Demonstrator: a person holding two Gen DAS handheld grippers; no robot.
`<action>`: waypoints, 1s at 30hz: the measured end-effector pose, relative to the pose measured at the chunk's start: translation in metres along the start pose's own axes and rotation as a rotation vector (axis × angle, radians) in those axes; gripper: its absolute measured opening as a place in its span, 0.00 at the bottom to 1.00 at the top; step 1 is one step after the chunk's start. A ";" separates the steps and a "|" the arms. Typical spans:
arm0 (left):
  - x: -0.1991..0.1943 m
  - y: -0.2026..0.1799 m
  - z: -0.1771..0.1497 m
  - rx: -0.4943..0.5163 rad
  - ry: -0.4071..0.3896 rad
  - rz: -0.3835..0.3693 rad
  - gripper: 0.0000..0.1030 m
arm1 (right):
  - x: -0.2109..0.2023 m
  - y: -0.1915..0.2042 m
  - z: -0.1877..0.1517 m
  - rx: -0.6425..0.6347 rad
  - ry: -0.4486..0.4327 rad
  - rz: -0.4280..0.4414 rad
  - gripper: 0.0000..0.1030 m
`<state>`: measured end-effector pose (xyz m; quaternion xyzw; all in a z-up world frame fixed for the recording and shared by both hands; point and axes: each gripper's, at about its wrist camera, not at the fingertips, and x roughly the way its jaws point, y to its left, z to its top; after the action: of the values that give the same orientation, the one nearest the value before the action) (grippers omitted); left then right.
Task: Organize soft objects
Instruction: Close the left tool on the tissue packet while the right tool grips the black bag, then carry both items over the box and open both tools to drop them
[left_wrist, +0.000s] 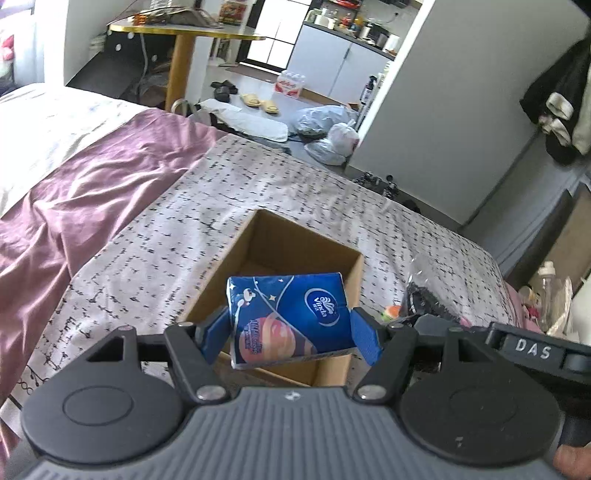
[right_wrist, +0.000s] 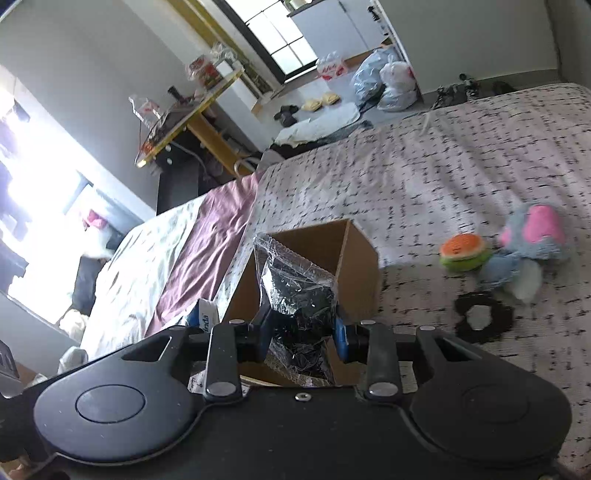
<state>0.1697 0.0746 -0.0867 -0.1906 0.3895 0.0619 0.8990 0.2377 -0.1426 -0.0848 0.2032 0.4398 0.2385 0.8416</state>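
Nearest to us, our left gripper (left_wrist: 291, 334) pinches a blue tissue pack (left_wrist: 290, 319) between its blue pads, glossy and brick-shaped, tilted, with its bottom edge toward seven o'clock. It hangs over the near rim of an open cardboard box (left_wrist: 258, 236), plain brown and square-walled, standing on the bed (left_wrist: 295, 184).

Our right gripper (right_wrist: 301, 330) is pressed in on a clear crinkled plastic bag (right_wrist: 295, 284) of something dark; the bag stands up at twelve o'clock from the pads, in front of the same box (right_wrist: 360, 254).

Farther out on the speckled bedsheet (right_wrist: 461, 162), at about two o'clock in the right wrist view, lie a black ruffled scrunchie (right_wrist: 496, 317), a soft burger-shaped toy (right_wrist: 465, 253) and a fluffy blue-and-pink plush (right_wrist: 532, 243).
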 end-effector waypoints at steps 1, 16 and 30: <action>0.001 0.004 0.002 -0.006 -0.001 0.001 0.67 | 0.005 0.003 0.000 -0.005 0.008 -0.003 0.32; 0.029 0.056 0.015 -0.082 0.045 0.033 0.67 | 0.078 0.045 -0.008 -0.126 0.143 -0.078 0.33; 0.048 0.068 0.022 -0.090 0.074 0.041 0.67 | 0.111 0.054 -0.018 -0.163 0.221 -0.128 0.44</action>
<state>0.2000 0.1442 -0.1272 -0.2250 0.4229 0.0905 0.8731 0.2663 -0.0320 -0.1357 0.0780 0.5208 0.2401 0.8155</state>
